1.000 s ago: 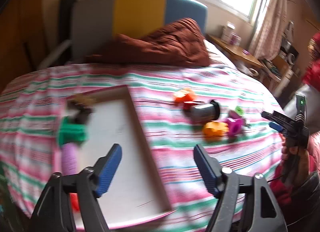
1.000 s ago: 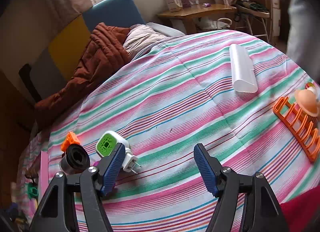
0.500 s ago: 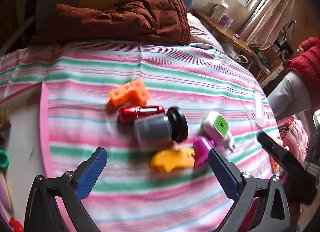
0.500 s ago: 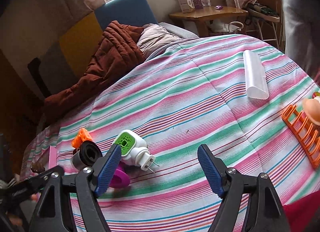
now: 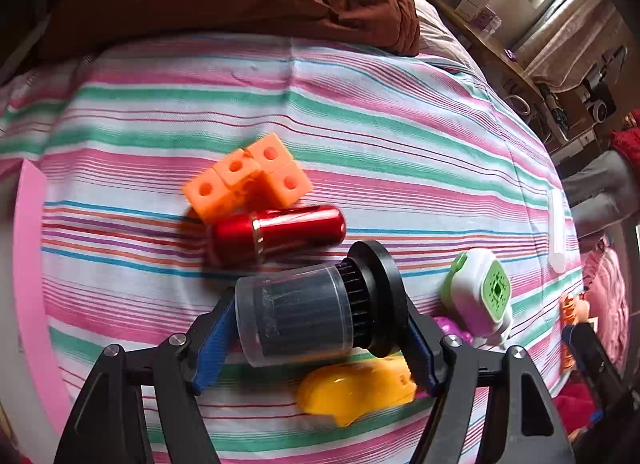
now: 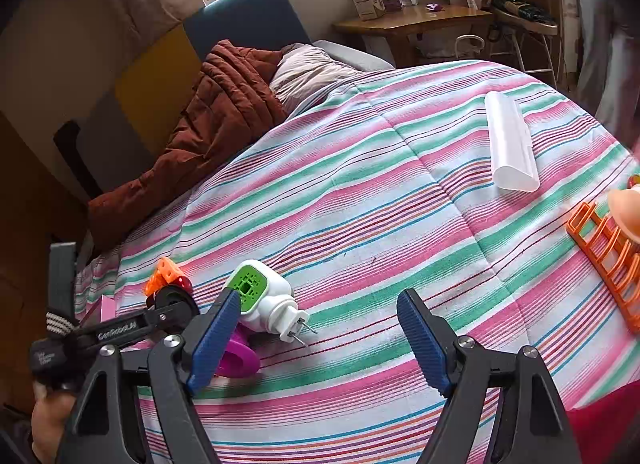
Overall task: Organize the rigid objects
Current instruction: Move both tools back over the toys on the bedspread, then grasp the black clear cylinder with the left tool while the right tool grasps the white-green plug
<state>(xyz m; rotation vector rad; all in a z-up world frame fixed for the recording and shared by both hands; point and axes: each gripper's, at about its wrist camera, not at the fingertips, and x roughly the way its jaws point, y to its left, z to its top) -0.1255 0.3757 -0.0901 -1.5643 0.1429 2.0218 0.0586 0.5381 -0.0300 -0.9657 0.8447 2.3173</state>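
the grey canister (image 5: 296,320) is seen lying crosswise at lower centre between the closing left gripper (image 5: 316,338) jaws, cap end rightward. pad contact cannot be confirmed. the right gripper (image 6: 320,340) is held wide, empty.

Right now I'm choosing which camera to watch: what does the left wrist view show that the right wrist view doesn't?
Only the left wrist view: the red cylinder, the yellow toy and the left gripper closing around the black-capped grey canister.
Only the right wrist view: the orange rack and the open, empty right gripper.
Both: the green-and-white plug, the striped bedspread.
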